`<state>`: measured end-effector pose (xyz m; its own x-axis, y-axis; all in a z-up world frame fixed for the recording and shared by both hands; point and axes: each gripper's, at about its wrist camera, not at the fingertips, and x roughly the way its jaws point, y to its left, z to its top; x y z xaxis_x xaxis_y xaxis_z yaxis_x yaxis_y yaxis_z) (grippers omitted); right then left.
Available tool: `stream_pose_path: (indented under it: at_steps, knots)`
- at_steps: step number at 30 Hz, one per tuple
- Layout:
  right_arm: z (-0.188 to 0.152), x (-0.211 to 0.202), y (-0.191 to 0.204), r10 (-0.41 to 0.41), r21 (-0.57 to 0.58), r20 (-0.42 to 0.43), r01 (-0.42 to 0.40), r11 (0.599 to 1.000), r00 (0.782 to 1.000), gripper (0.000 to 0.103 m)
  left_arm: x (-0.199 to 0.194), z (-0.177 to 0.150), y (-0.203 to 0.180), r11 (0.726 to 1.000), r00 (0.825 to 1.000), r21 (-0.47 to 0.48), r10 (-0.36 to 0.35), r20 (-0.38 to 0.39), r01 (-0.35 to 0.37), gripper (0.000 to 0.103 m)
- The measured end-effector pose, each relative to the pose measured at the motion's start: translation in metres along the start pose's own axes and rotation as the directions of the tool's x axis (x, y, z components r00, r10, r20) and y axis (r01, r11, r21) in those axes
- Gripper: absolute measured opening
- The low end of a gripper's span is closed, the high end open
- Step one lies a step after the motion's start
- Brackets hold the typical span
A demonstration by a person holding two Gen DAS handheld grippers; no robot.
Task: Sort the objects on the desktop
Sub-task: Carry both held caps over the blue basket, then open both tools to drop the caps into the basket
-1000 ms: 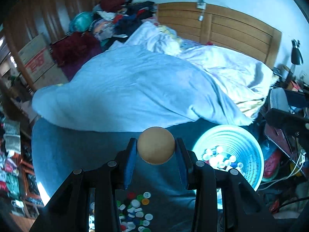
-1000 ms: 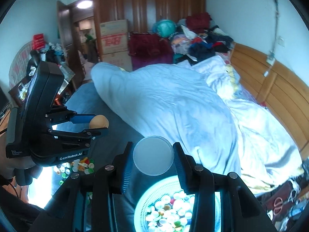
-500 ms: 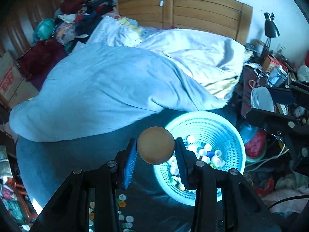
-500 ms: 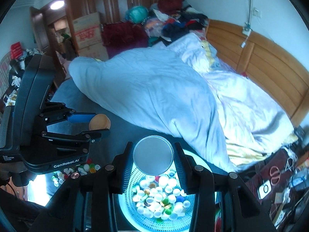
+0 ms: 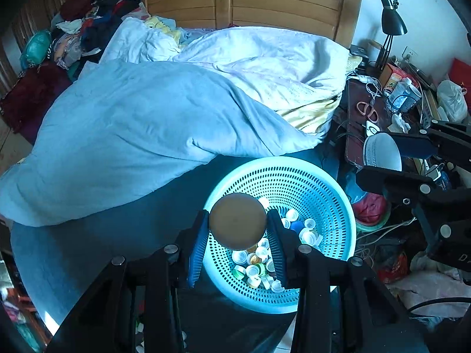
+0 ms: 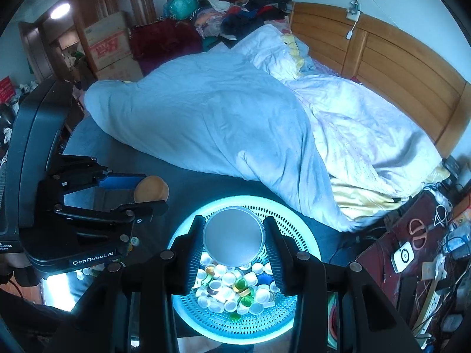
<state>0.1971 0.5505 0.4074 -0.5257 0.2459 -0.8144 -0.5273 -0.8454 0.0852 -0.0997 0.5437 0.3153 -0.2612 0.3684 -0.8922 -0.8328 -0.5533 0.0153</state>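
Note:
My left gripper (image 5: 238, 226) is shut on a round brown cap (image 5: 237, 217) and hangs over the near-left part of the light-blue perforated basket (image 5: 323, 186). Several small caps (image 5: 255, 266) lie in the basket's bottom. My right gripper (image 6: 234, 239) is shut on a larger round white lid (image 6: 233, 235) above the same basket (image 6: 307, 242), over the heap of caps (image 6: 235, 289). In the right wrist view the left gripper (image 6: 148, 191) stands just left of the basket with the brown cap (image 6: 152, 187) in it. The left wrist view shows the right gripper (image 5: 393, 158) with the white lid (image 5: 381, 153) at the right.
The basket sits on a dark blue surface (image 5: 123, 235) at the bed's edge, beside a rumpled blue duvet (image 5: 141, 123). Loose caps (image 6: 88, 270) lie at the lower left. A cluttered dark red side table (image 6: 412, 235) with scissors and cables stands to the right.
Both grippers have swung toward the basket and sunk, each keeping its cap. The basket has come from the frame edge to lie under both pairs of fingers.

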Motion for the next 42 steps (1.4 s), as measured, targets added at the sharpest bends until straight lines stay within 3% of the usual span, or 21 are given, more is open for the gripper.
stream_pose_path:
  at_steps: [42]
  knots:
    - [-0.017,0.003,-0.027,-0.017,0.042,-0.023,0.018,0.999,1.000,0.044,0.020,0.005,-0.023,1.000,0.999,0.015,-0.017,-0.033,0.017,0.034]
